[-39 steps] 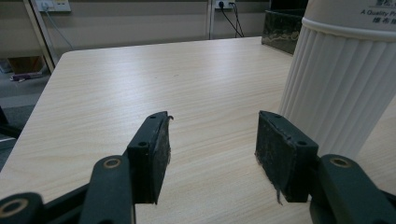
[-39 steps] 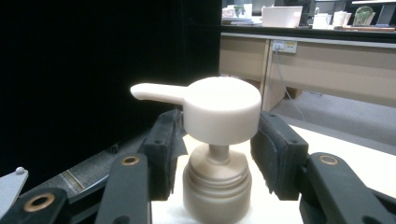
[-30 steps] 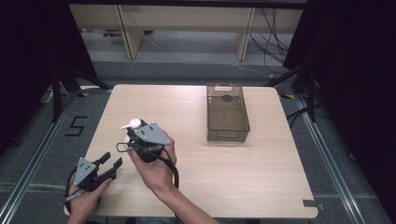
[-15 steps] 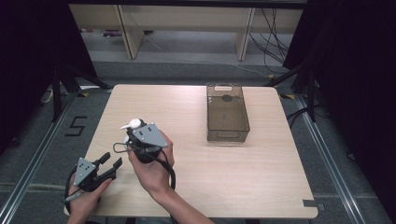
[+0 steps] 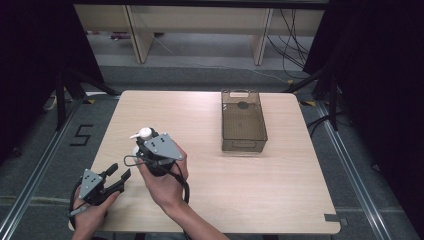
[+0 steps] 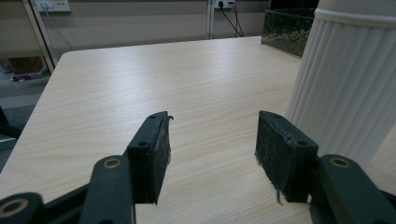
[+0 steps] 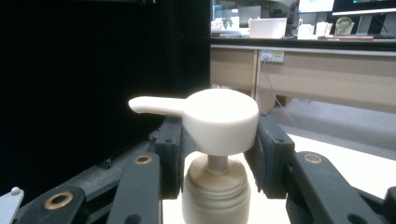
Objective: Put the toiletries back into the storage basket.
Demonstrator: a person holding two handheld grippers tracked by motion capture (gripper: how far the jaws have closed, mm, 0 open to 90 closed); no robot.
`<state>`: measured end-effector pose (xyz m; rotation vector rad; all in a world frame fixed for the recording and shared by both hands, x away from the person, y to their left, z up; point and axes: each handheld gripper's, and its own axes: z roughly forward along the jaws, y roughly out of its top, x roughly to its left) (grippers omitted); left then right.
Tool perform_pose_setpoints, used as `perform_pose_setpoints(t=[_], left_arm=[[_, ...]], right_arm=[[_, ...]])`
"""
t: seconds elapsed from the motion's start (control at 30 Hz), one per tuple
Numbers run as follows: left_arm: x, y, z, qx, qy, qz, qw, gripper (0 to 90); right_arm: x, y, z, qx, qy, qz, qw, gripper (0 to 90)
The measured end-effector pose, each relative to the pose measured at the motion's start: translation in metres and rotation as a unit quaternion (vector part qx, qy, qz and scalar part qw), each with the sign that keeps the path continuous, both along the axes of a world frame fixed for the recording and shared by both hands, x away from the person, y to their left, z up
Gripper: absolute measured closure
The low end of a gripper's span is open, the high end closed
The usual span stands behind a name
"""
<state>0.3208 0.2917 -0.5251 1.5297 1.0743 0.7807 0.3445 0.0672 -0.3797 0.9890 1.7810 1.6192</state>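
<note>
At about eight o'clock from the middle of the table [image 5: 210, 192], near its left edge, a white pump bottle [image 5: 145, 133] stands upright, spout pointing toward nine o'clock. The right gripper [image 5: 146, 145] comes at it from the four o'clock side. Its jaws stand roughly half open, one on each side of the pump head and collar. They have just been closing with the neck of the bottle between them. From the right gripper view the pads sit against the collar with no gap that I can make out, so I judge the grip as just taken, though perhaps not yet firm.

The left gripper [image 5: 120, 171] rests by the table's seven o'clock corner, jaws wide apart and holding nothing. In its own view the bottle's ribbed body rises just beside the right-hand jaw, at about two o'clock.

A dark tinted bin [image 5: 243, 146] sits well apart, toward one o'clock on the table, and looks the likely destination.

The step in hand reads as securing the bottle. A hold this high on a narrow neck leaves the body free to swing, so the next move calls for a firm squeeze, then a straight, slow lift before any carry toward the bin
</note>
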Motion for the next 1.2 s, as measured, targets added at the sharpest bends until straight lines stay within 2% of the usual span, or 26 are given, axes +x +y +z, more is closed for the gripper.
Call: perform_pose_setpoints(t=[0.03, 0.07, 0.13, 0.17, 0.4, 0.43, 0.53, 0.63, 0.7, 0.73, 0.77, 0.83, 0.9, 0.97, 1.0, 1.03, 1.07, 1.1, 1.17, 1.2], left_arm=[[0.000, 0.000, 0.000, 0.000, 0.000, 0.000, 1.0000, 44.1], [0.000, 0.000, 0.000, -0.001, 0.000, 0.000, 1.0000, 44.2], [0.000, 0.000, 0.000, 0.000, 0.000, 0.000, 1.0000, 44.2], [0.000, 0.000, 0.000, 0.000, 0.000, 0.001, 1.0000, 44.2], [0.000, 0.000, 0.000, 0.000, 0.001, 0.002, 1.0000, 44.1], [0.000, 0.000, 0.000, 0.000, 0.001, 0.003, 1.0000, 44.2], [0.000, 0.000, 0.000, 0.000, 0.001, 0.003, 1.0000, 44.2], [0.000, 0.000, 0.000, 0.000, 0.001, 0.003, 1.0000, 44.1], [0.000, 0.000, 0.000, 0.000, 0.000, 0.003, 1.0000, 44.1], [0.000, 0.000, 0.000, 0.000, 0.001, 0.003, 1.0000, 44.2], [0.000, 0.000, 0.000, 0.000, 0.001, 0.004, 1.0000, 44.1], [0.000, 0.000, 0.000, 0.000, 0.001, 0.004, 1.0000, 44.1], [0.000, 0.000, 0.000, 0.000, 0.001, 0.004, 1.0000, 44.1], [0.000, 0.000, 0.000, 0.000, 0.001, 0.004, 1.0000, 44.1], [0.000, 0.000, 0.000, 0.000, 0.001, 0.005, 1.0000, 44.2], [0.000, 0.000, 0.000, 0.000, 0.001, 0.005, 1.0000, 44.1], [0.000, 0.000, 0.000, 0.000, 0.001, 0.005, 1.0000, 44.1], [0.000, 0.000, 0.000, 0.000, 0.001, 0.005, 1.0000, 44.1], [0.000, 0.000, 0.000, 0.000, 0.001, 0.005, 1.0000, 44.1], [0.000, 0.000, 0.000, 0.000, 0.001, 0.005, 1.0000, 44.1]], right_arm=[[-0.001, -0.001, 0.001, -0.003, 0.002, -0.004, 1.0000, 60.5], [0.001, -0.002, 0.002, -0.003, -0.012, 0.002, 0.9999, 60.5], [-0.001, -0.004, 0.005, -0.002, -0.005, -0.004, 1.0000, 60.5], [0.000, -0.005, 0.006, -0.003, -0.012, -0.002, 0.9999, 60.5], [-0.001, -0.016, 0.011, -0.003, -0.021, -0.007, 0.9998, 60.5], [0.000, -0.017, 0.012, 0.004, -0.025, -0.005, 0.9997, 60.5], [-0.001, -0.023, 0.015, 0.007, -0.020, -0.010, 0.9997, 60.5], [0.001, -0.028, 0.017, 0.006, -0.036, -0.011, 0.9993, 60.6], [0.000, -0.031, 0.019, 0.008, -0.033, -0.014, 0.9993, 60.5], [0.002, -0.035, 0.020, 0.000, -0.047, -0.017, 0.9988, 60.6], [0.001, -0.036, 0.021, 0.006, -0.035, -0.018, 0.9992, 60.5], [0.001, -0.040, 0.022, 0.012, -0.032, -0.022, 0.9992, 60.6], [0.002, -0.045, 0.024, 0.005, -0.035, -0.023, 0.9991, 60.5], [0.002, -0.047, 0.024, 0.013, -0.035, -0.026, 0.9989, 60.5], [0.004, -0.050, 0.025, 0.002, -0.051, -0.028, 0.9983, 60.5], [0.003, -0.051, 0.025, 0.005, -0.043, -0.029, 0.9986, 60.5], [0.003, -0.054, 0.026, 0.001, -0.049, -0.035, 0.9982, 60.5], [0.003, -0.055, 0.026, 0.009, -0.049, -0.034, 0.9982, 60.6], [0.005, -0.060, 0.027, -0.001, -0.056, -0.038, 0.9977, 60.5], [0.005, -0.061, 0.027, 0.008, -0.051, -0.038, 0.9979, 60.5]])
